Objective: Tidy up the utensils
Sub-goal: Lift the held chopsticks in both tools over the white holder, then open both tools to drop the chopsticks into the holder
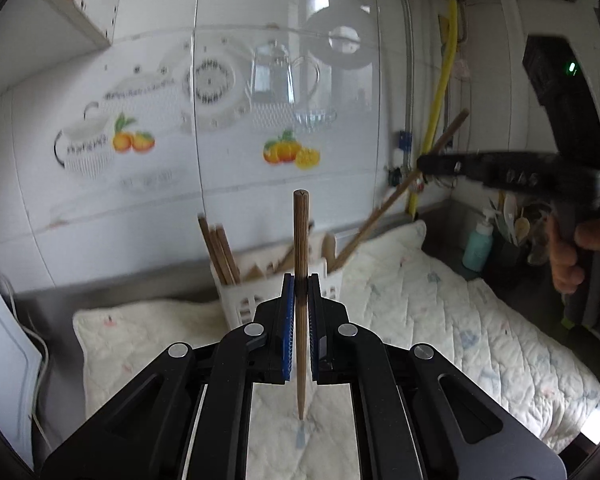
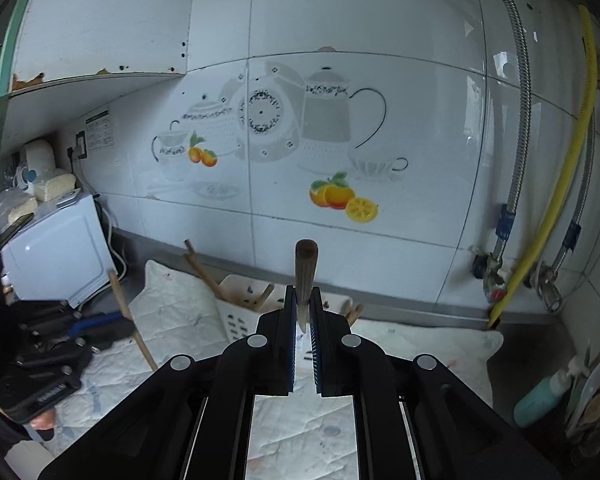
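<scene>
My left gripper point(image 1: 301, 280) is shut on a wooden chopstick point(image 1: 300, 232) that stands upright between the blue pads, thick end up. Behind it, a white slotted utensil basket point(image 1: 240, 300) holds several more chopsticks point(image 1: 220, 252). At the right of the left wrist view, my right gripper point(image 1: 422, 164) holds a second chopstick point(image 1: 380, 216) slanted over the basket. In the right wrist view the right gripper point(image 2: 305, 292) is shut on that chopstick point(image 2: 306, 268), seen nearly end-on above the basket point(image 2: 236, 316). The left gripper's chopstick point(image 2: 132, 320) shows at the left edge.
A quilted white cloth point(image 1: 440, 312) covers the counter under the basket. A white appliance point(image 2: 56, 256) stands at the left. A teal pump bottle point(image 2: 540, 400) and a holder of spoons point(image 1: 512, 224) sit at the right corner, near a yellow hose point(image 2: 560, 184) on the tiled wall.
</scene>
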Demonstrator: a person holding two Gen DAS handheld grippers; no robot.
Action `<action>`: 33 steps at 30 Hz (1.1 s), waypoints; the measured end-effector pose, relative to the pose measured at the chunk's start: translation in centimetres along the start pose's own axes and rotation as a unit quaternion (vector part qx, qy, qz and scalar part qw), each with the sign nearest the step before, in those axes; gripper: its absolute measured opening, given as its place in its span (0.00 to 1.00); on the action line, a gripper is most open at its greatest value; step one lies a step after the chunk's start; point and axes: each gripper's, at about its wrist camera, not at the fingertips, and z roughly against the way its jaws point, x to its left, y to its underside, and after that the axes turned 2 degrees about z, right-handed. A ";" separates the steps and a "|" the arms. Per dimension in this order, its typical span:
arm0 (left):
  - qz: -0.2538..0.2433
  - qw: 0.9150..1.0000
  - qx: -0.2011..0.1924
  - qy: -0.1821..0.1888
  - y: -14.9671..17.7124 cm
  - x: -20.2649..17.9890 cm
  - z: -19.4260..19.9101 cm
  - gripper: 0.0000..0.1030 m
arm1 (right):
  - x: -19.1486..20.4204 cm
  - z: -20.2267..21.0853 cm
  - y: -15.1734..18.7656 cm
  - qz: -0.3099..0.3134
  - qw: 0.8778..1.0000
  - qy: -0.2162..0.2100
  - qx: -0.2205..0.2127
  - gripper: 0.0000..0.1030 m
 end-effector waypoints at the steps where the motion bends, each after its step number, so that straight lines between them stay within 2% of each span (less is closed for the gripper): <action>1: -0.001 1.000 -0.011 -0.001 -1.0 0.0 0.1 0.05 | -0.1 -0.3 -0.3 0.000 1.000 0.002 0.000 0.06; 9: -0.009 0.997 -0.076 -0.031 -7.4 0.5 -1.3 0.05 | -1.3 -4.2 -1.5 0.000 1.000 0.012 0.024 0.06; 15: -0.010 0.993 -0.103 -0.064 -10.4 1.1 -3.9 0.05 | -1.8 -6.7 -1.3 0.004 0.999 0.012 0.040 0.06; 21: -0.005 0.992 -0.095 -0.079 -10.4 2.1 -7.0 0.05 | -1.8 -8.5 -0.6 0.011 0.998 0.007 0.054 0.06; 31: 0.025 0.995 -0.053 -0.078 -7.5 4.1 -10.8 0.05 | -2.1 -10.4 1.3 0.003 0.997 0.002 0.072 0.07; 33: 0.029 0.995 -0.048 -0.078 -7.1 4.3 -11.0 0.10 | -2.2 -10.3 1.5 -0.003 0.998 0.000 0.070 0.07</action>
